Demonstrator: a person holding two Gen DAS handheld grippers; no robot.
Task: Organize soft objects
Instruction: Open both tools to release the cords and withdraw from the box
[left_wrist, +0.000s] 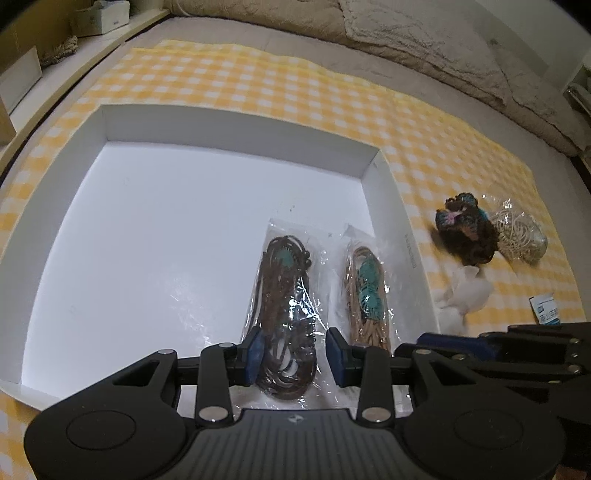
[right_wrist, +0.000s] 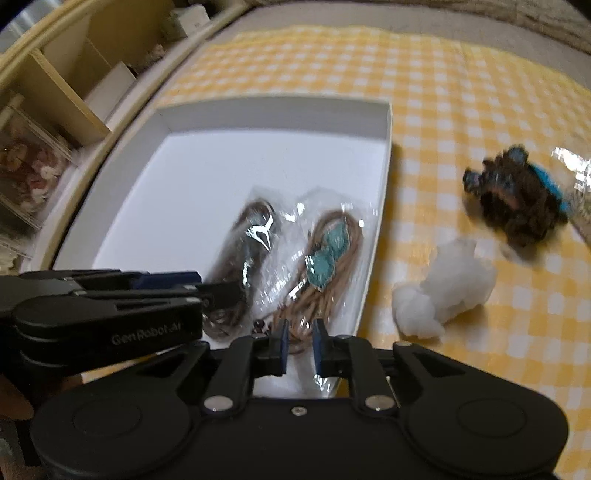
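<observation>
Yellow-checked cloth (left_wrist: 295, 85) spread over a grey bed (left_wrist: 229, 33). Beige blanket (left_wrist: 424, 40) bunched along the far edge. Wooden shelf (right_wrist: 66, 88) at left, holding a white carton (left_wrist: 101, 16). Small printed packet (left_wrist: 546, 309) on the cloth, at right.

I am looking at a home, most likely a bedroom. I am working over a bed (left_wrist: 258, 33): a grey sheet is running under everything, and a rumpled beige blanket (left_wrist: 424, 40) is lying bunched along its far side. A yellow-and-white checked cloth (left_wrist: 295, 85) is lying spread flat on the bed as a work surface. Beside the bed, pale wooden shelves (right_wrist: 70, 85) are holding a small cardboard box (left_wrist: 103, 16) and what seem to be soft toys behind a clear front (right_wrist: 26, 166), though blur is keeping me from confirming those.
</observation>
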